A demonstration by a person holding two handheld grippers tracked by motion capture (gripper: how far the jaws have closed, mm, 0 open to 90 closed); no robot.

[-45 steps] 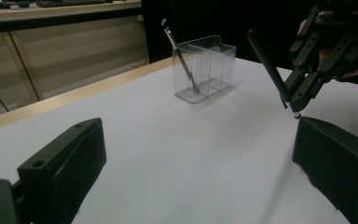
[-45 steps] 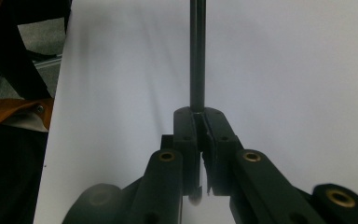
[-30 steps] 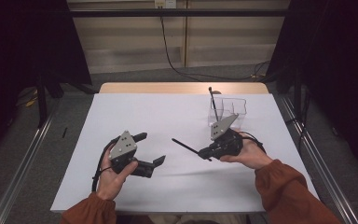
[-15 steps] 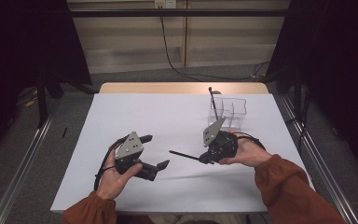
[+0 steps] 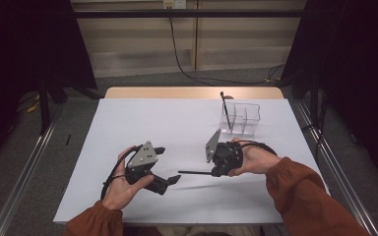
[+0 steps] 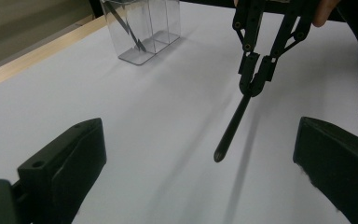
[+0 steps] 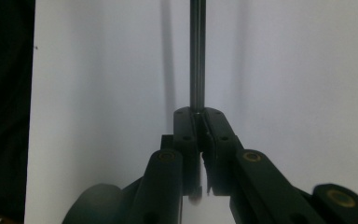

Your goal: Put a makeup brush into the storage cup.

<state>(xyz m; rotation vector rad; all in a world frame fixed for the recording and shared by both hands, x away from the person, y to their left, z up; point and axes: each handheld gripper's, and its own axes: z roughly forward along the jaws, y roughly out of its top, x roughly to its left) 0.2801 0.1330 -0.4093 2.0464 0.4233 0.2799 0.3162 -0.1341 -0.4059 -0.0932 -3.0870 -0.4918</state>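
the item in hand is a slim black pen (image 5: 195,172), a straight dark rod with a rounded tip, plain and unmarked as far as can be seen. the right gripper (image 5: 215,172) has its jaws closed tight on one end of it; in the right gripper view the shaft (image 7: 196,51) runs straight out from between the pressed pads. in the high view the pen lies roughly level above the white table (image 5: 142,123), at its near middle, tip pointing toward the left gripper (image 5: 165,167). a soft shadow on the sheet below suggests it is clear of the surface.

the left gripper stands wide open with nothing between its jaws. in the left gripper view the pen's tip (image 6: 220,154) hangs in the gap ahead of them, touching neither.

further back, on the right half of the table, stands a clear divided holder (image 5: 243,118) with a second dark pen (image 5: 225,109) leaning in its left compartment. the holder is well apart from both grippers. nothing lies on the sheet between the held pen and the holder, nor between the pen and the open left jaws.
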